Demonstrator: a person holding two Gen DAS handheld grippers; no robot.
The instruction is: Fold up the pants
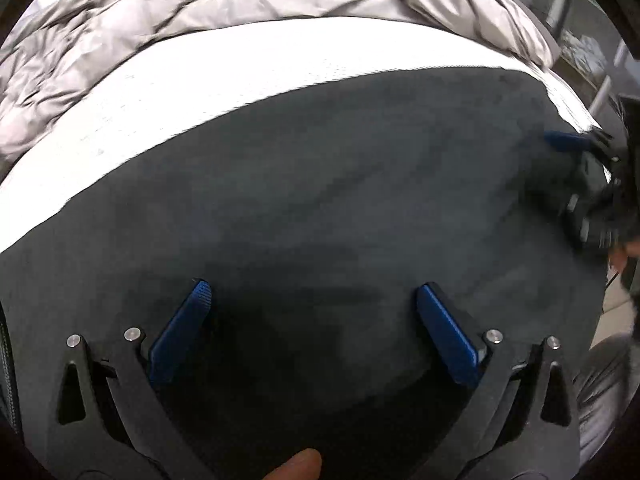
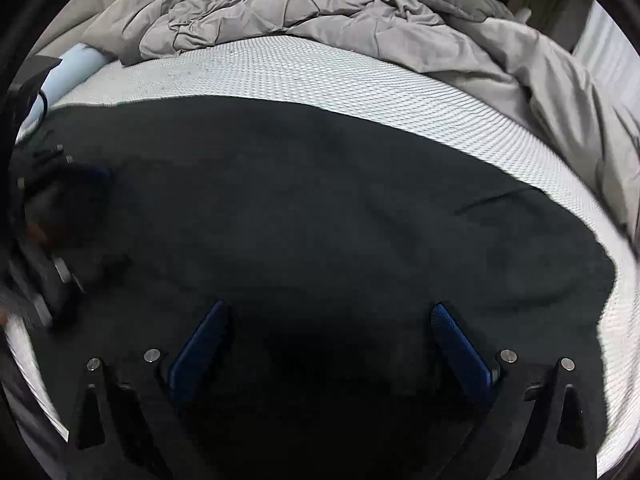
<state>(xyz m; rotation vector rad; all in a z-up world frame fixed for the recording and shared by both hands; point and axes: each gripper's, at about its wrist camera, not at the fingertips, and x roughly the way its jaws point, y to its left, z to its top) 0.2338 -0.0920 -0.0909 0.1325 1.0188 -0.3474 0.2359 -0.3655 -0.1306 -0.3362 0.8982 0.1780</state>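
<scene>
Across the mattress (image 2: 360, 80) near edge our dark pants (image 2: 320, 208) lie flat, unfolded, both hand-held grippers (image 1: 314, 296) (image 2: 330, 316) spread wide, empty.

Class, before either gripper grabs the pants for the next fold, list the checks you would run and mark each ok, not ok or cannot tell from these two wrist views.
1. Left gripper open, nothing between its fingers: ok.
2. Right gripper open, nothing held: ok.
3. Pants lie spread on the mattress, only shallow creases: ok.
4. Duvet bunched behind, apart from the pants: ok.
5. Grippers apart from each other; each shows at the other view's edge: ok.
6. Which end is the waistband, and how many folds are already made: cannot tell, fabric too dark and blurred.
</scene>
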